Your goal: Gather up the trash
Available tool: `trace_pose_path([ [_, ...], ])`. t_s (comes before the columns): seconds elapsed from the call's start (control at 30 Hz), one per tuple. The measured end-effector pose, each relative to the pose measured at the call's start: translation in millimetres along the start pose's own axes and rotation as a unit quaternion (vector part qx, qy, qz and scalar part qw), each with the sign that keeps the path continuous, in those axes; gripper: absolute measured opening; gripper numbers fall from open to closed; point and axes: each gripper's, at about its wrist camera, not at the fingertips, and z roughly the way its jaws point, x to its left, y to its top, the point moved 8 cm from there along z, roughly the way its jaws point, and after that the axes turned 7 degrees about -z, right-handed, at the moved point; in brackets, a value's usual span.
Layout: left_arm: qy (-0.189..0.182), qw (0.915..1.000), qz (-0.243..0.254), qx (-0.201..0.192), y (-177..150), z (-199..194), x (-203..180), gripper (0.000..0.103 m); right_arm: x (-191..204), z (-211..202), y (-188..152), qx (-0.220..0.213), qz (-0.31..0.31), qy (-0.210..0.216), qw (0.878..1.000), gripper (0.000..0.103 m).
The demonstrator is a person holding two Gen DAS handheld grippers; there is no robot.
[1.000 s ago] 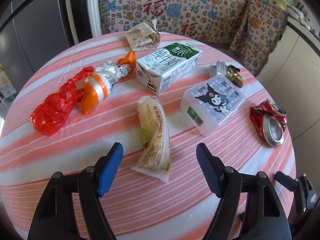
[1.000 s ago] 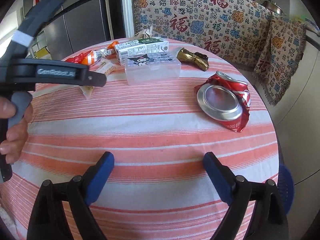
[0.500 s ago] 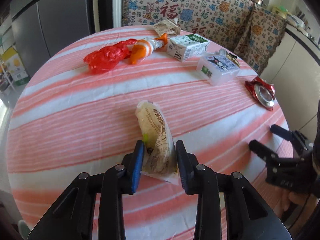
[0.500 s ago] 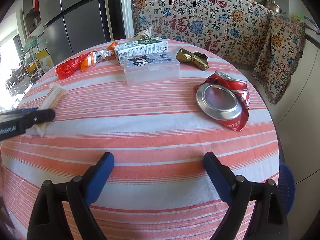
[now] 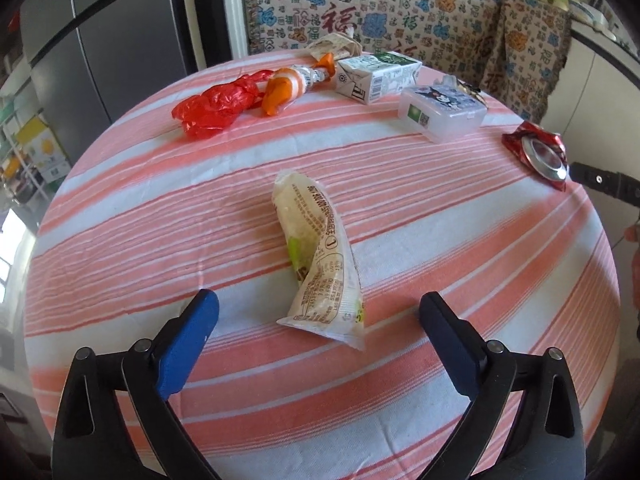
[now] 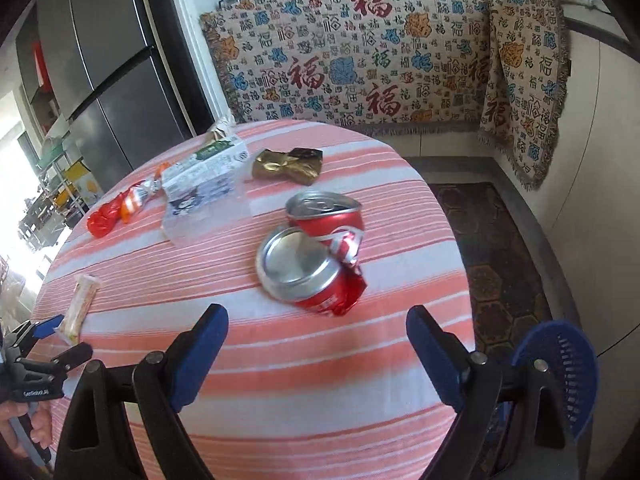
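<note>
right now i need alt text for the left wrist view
The open left gripper frames a pale snack wrapper lying untouched on a striped round table. Farther back: red bag, milk carton, crushed can.

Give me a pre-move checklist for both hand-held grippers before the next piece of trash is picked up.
1. Left hand-held gripper open: ok, its jaws have just been opening.
2. Wrapper free of the left pads: ok, it lies on the cloth between them, untouched.
3. Right hand-held gripper open and empty: ok.
4. Can ahead of the right jaws: ok, not yet between them.
5. Bin in reach: cannot tell, only a blue basket rim shows past the table edge.
</note>
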Motion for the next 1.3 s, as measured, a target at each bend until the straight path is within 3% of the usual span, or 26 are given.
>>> trace_pose_path([
  [0.2, -0.004, 1.0000, -0.003, -0.001, -1, -1, 1, 0.101, 3, 38, 10, 0.028, -0.016, 0.034, 0.999, 0.093],
  [0.27, -0.003, 1.0000, -0.002, 0.000, -1, -1, 0, 0.101, 27, 37, 8, 0.027, -0.033, 0.073, 0.996, 0.092],
  [0.37, -0.002, 1.0000, -0.001, 0.000, -2, -1, 1, 0.101, 78, 20, -3, 0.028, -0.063, 0.172, 0.983, 0.092],
  [0.4, -0.002, 1.0000, -0.001, 0.000, -2, -1, 2, 0.101, 88, 13, -7, 0.022, -0.075, 0.172, 0.982, 0.092],
  [0.47, -0.001, 1.0000, 0.000, 0.000, -2, -1, 2, 0.101, 84, 6, -10, 0.016, -0.078, 0.129, 0.988, 0.092],
  [0.63, -0.032, 0.9995, 0.001, 0.006, -3, -7, 4, 0.101, 36, 3, -3, 0.018, -0.017, 0.045, 0.999, 0.092],
  [0.83, -0.115, 0.9919, -0.053, 0.012, 2, -29, 32, 0.101, 21, 25, 18, 0.042, 0.041, 0.047, 0.997, 0.093],
  [1.03, -0.108, 0.9932, -0.042, 0.016, 10, -24, 24, 0.099, 28, 50, 28, 0.053, 0.046, 0.021, 0.997, 0.093],
  [1.1, -0.107, 0.9930, -0.047, 0.022, 16, -17, 18, 0.092, 25, 55, 33, 0.055, 0.060, 0.016, 0.997, 0.093],
  [1.2, -0.092, 0.9938, -0.049, 0.039, 21, -5, 10, 0.074, 24, 63, 35, 0.064, 0.076, 0.025, 0.995, 0.089],
  [1.23, -0.084, 0.9947, -0.044, 0.041, 22, -2, 8, 0.056, 24, 64, 35, 0.068, 0.079, 0.027, 0.994, 0.070],
  [1.27, -0.077, 0.9953, -0.040, 0.042, 21, 0, 8, 0.028, 24, 62, 35, 0.069, 0.074, 0.023, 0.995, 0.059],
  [1.3, -0.077, 0.9953, -0.040, 0.042, 21, 0, 7, 0.026, 24, 60, 35, 0.069, 0.070, 0.023, 0.995, 0.054],
])
